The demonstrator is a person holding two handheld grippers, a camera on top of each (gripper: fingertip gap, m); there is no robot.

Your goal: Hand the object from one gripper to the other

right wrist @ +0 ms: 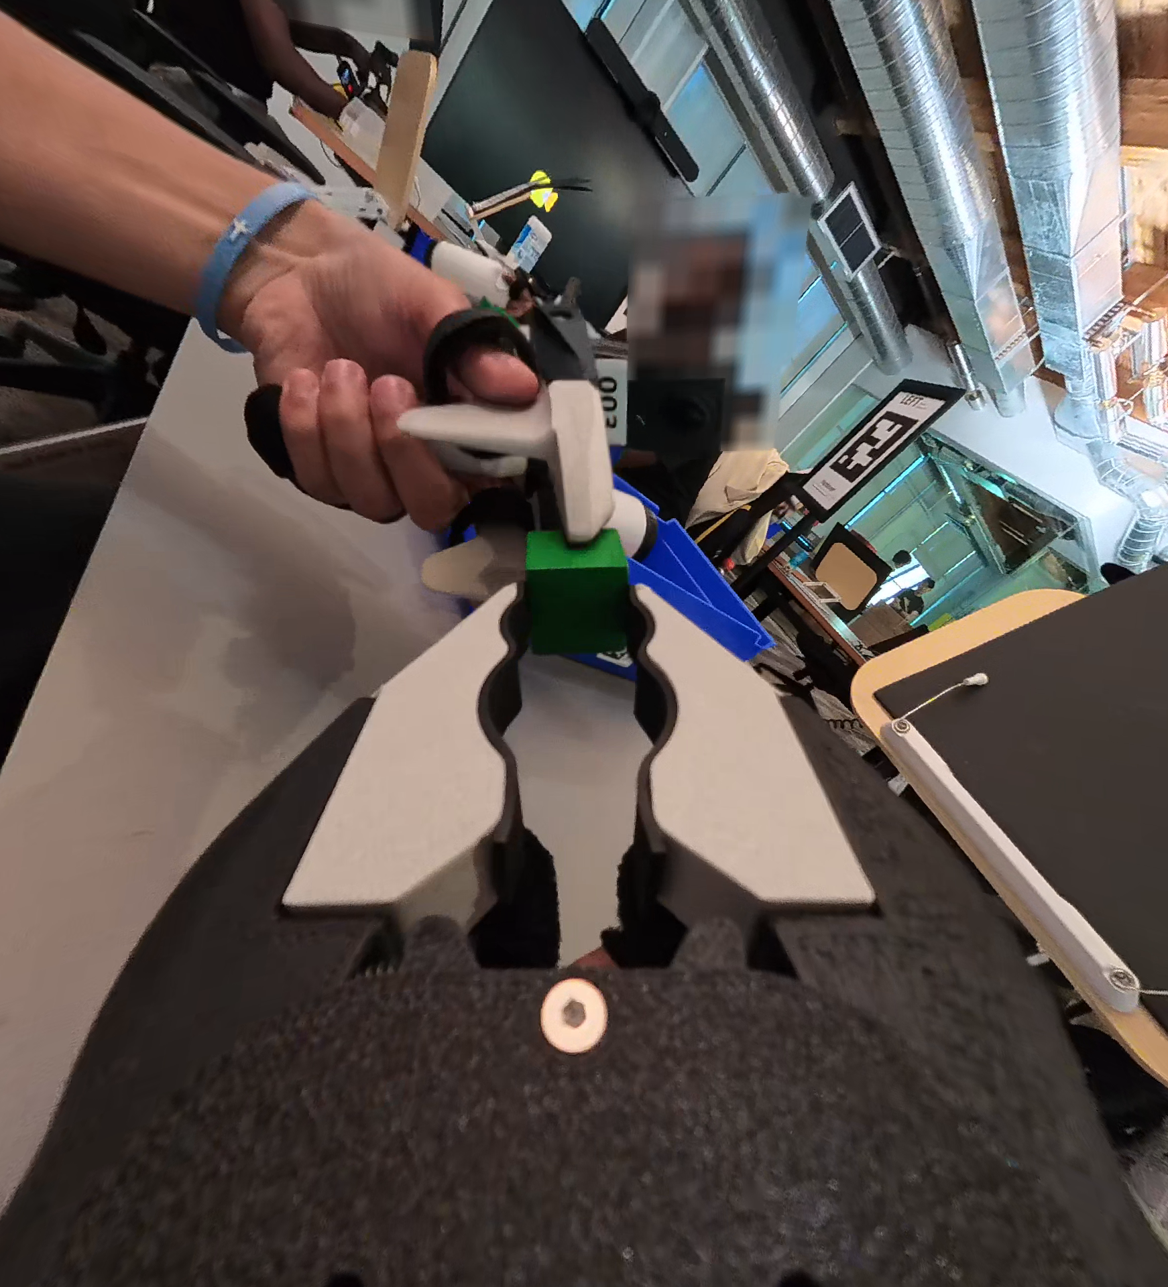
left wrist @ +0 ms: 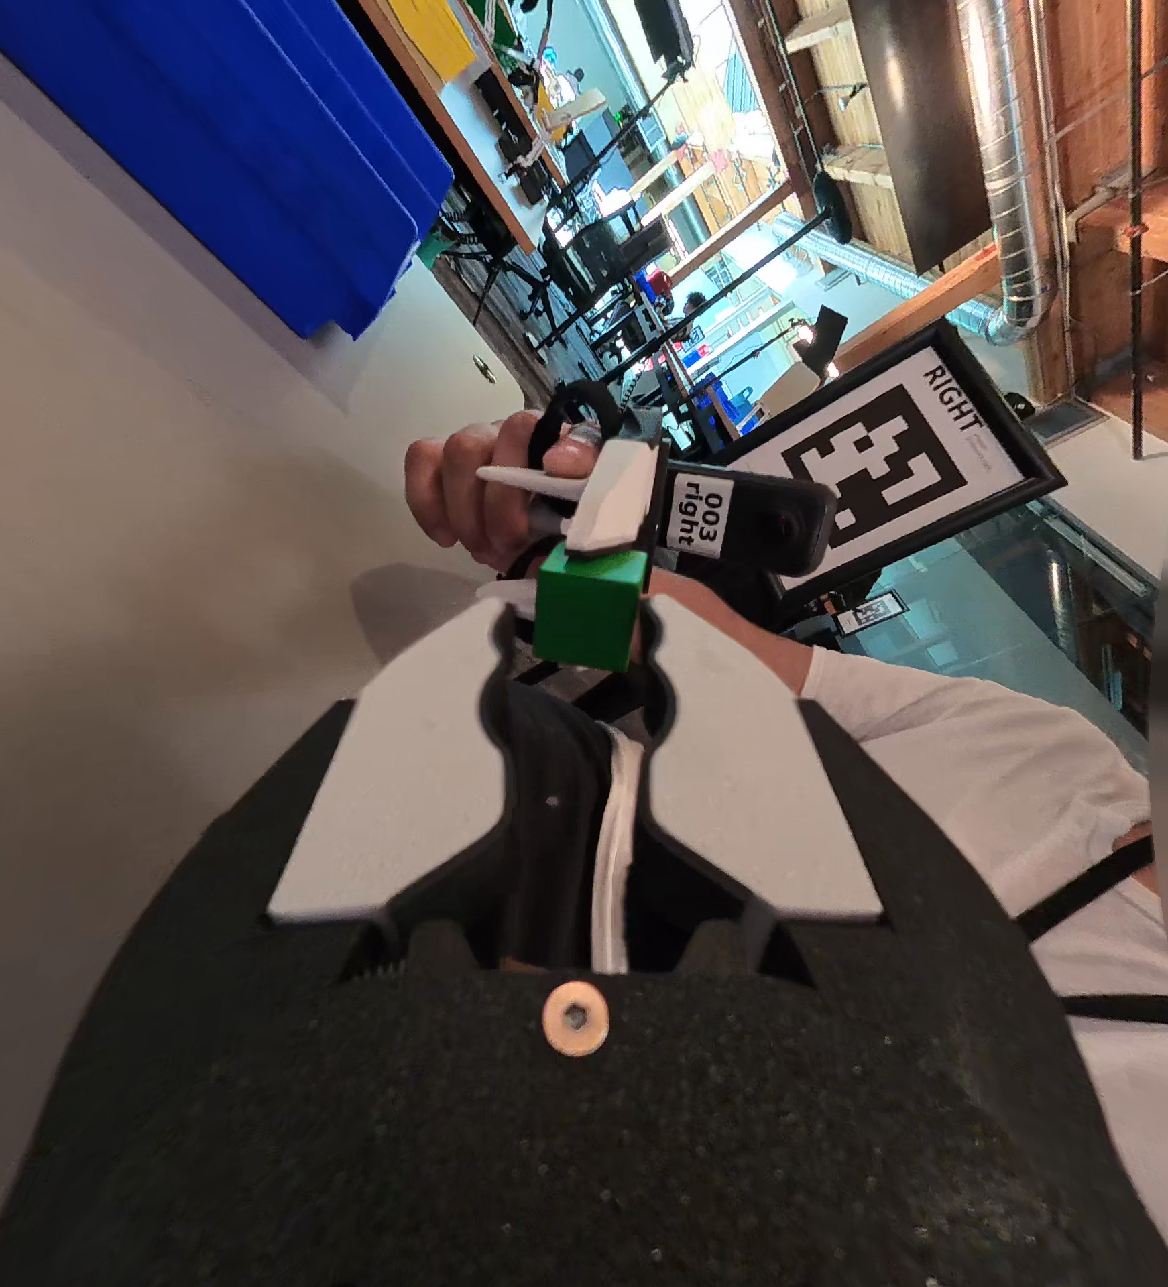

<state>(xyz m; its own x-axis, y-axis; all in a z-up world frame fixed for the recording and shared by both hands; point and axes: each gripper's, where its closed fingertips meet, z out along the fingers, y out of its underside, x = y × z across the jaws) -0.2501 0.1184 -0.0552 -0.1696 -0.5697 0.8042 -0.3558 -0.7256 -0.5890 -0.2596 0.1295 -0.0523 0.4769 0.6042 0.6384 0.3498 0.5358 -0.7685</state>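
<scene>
Above the white table [right wrist: 170, 668], mid-air: both grippers meet at one green cube [left wrist: 585, 613].
Object: the green cube, held off the table surface, between the two tools.
Left gripper [left wrist: 578, 620]: its two grey fingers sit narrow on either side of the cube's lower part, touching it.
Right gripper [right wrist: 578, 606]: its fingers also sit narrow against the cube's sides, from the opposite direction, crosswise to the other pair.
Grip state: both tools appear to clamp the cube at once; which one bears the weight cannot be told.
Hands: a hand [left wrist: 477, 498] holds the right tool; another hand [right wrist: 344, 390], with a blue wristband [right wrist: 240, 258], holds the left tool.
Background: blue bin [left wrist: 233, 153] on the table, a framed black-and-white marker sign [left wrist: 915, 473], workshop clutter.
Stage, as judged: the moment of transfer, neither side released yet.
Risk: if one tool lets go before the other grips firmly, the cube may drop to the table.
Risk: pulling apart while both clamp could twist the cube out of the shallow fingertip hold.
</scene>
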